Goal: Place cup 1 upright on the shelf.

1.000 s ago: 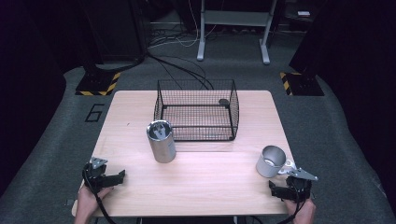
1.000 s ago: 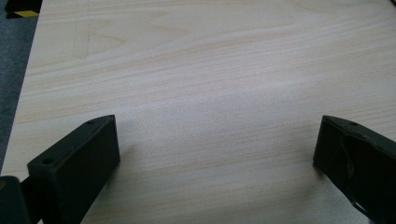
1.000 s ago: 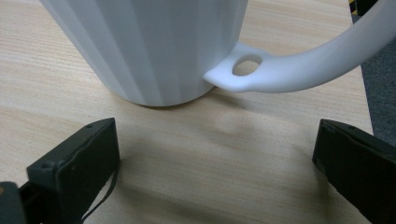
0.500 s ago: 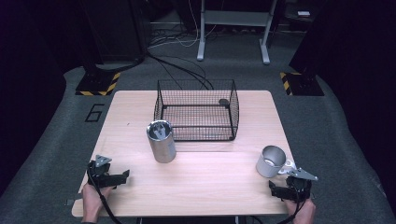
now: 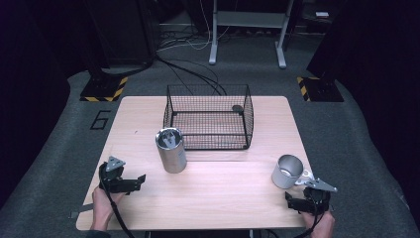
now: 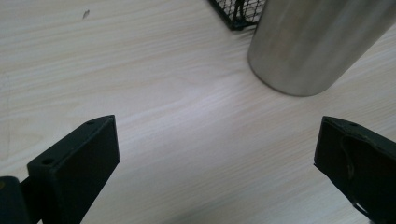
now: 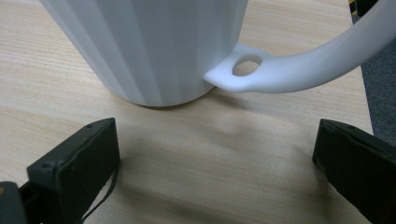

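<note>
Both grippers wide open, nothing held; approach stage

My left gripper [image 5: 130, 182] points at the steel canister [image 5: 171, 150] standing just before the wire basket [image 5: 208, 122]; I'd centre the jaws on its body before closing. Right gripper [image 5: 301, 202] sits near the white mug [image 5: 287, 171]. Its own view reveals a handle hole [image 7: 246, 66] that the high view can't resolve

The left gripper [image 5: 141, 178] is the one thing that moves — it slides forward over the table [image 5: 218, 208], away from the near edge and closer to the steel tumbler [image 5: 171, 150]. It now sits near the tumbler's left side, jaws spread wide and pointing at it — the left gripper view has the tumbler's base [image 6: 303, 51] just ahead, nothing between the jaws.
</note>
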Motion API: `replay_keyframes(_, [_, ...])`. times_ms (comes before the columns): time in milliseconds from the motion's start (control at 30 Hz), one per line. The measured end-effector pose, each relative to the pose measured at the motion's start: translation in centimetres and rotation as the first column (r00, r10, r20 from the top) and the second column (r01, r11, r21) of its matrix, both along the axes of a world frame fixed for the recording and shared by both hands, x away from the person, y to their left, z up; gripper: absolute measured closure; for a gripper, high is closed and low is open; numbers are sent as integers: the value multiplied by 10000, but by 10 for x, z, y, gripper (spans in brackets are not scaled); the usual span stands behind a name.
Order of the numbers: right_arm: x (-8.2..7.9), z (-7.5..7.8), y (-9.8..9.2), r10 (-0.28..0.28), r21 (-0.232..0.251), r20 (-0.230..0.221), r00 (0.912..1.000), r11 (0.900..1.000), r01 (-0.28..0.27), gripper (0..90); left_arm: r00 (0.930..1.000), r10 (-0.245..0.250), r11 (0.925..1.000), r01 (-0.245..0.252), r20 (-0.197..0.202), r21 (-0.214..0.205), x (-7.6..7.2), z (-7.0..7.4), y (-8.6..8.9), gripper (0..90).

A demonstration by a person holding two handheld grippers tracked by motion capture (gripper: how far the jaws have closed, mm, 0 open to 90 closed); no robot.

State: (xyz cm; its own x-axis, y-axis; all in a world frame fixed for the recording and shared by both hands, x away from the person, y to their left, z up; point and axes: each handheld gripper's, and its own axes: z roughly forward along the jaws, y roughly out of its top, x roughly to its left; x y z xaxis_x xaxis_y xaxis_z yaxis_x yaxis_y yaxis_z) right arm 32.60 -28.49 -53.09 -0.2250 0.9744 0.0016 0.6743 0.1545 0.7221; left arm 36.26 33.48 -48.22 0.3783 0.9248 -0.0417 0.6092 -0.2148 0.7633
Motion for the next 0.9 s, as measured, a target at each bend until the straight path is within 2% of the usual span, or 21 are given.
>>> replay_keyframes(267, [0,0,0,5,-4,7,10000,10000,-5,1,9979,-560,9984,562,313,-54,7,22,-14,0])
replay_keyframes(467, [0,0,-1,63,-8,39,10000,10000,-63,1,9929,-1047,9945,1051,557,-38,12,41,-29,0])
replay_keyframes(667, [0,0,-1,59,-5,45,10000,10000,-59,1,9902,-1174,9928,1188,761,-136,16,50,-37,0])
replay_keyframes(900, [0,0,-1,55,-5,51,10000,10000,-55,1,9845,-1508,9872,1547,895,-379,21,59,-49,0])
